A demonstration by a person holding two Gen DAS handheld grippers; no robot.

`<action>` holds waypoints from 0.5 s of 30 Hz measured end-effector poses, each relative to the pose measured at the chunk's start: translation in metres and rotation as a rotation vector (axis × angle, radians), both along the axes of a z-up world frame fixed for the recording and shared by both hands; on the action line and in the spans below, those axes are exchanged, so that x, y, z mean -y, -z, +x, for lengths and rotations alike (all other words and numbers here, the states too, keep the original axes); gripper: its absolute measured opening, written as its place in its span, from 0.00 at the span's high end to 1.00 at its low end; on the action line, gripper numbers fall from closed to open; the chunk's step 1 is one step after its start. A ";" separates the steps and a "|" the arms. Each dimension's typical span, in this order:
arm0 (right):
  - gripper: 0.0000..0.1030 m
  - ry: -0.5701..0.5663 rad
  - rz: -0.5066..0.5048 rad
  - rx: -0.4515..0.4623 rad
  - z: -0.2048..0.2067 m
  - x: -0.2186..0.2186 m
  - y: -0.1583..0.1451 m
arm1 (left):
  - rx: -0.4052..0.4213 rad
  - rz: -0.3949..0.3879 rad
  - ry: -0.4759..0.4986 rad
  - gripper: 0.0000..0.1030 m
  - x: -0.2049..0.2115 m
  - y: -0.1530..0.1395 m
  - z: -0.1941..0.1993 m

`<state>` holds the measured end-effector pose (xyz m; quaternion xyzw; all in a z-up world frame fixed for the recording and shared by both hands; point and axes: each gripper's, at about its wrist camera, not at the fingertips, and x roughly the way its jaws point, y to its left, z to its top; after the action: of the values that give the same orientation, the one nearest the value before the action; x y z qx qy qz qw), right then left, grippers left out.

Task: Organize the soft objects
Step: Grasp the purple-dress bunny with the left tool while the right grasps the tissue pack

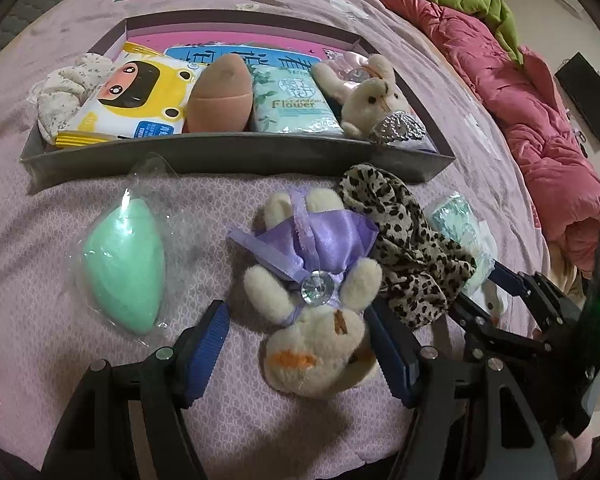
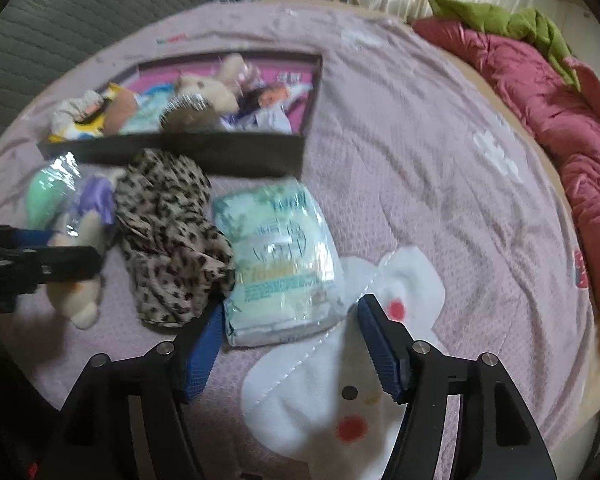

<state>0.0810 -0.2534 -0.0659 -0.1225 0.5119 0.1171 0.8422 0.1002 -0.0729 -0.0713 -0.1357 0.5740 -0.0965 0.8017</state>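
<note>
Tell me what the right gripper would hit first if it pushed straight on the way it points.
Most likely the green tissue pack, lying between the open fingers of the right gripper; the leopard-print cloth lies just left of that line. Depth is uncertain.

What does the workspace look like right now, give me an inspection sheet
Surface: pink bedspread.
Job's things: box with packets and a toy; outside it a green sponge, plush rabbit, leopard cloth, tissue pack.
Clutter: nothing seen.
Grippers: left gripper open around the rabbit's head; right gripper open at the tissue pack's near end.
Cables: nothing seen.
Surroundings: red quilt, green blanket.
</note>
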 end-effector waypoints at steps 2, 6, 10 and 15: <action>0.34 -0.014 -0.016 -0.005 0.002 -0.002 0.000 | -0.003 -0.002 0.004 0.32 0.002 0.000 0.001; 0.34 -0.108 -0.111 -0.070 0.005 -0.013 0.000 | -0.003 -0.002 0.011 0.32 0.003 -0.001 0.001; 0.34 -0.143 -0.128 -0.074 0.007 -0.010 0.001 | -0.004 -0.007 0.007 0.32 0.004 -0.001 0.002; 0.48 -0.117 -0.058 -0.052 0.007 0.003 -0.001 | -0.002 -0.015 0.003 0.32 0.002 0.000 0.000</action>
<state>0.0877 -0.2561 -0.0653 -0.1734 0.5287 0.1543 0.8165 0.1007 -0.0750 -0.0712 -0.1410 0.5741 -0.1022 0.8000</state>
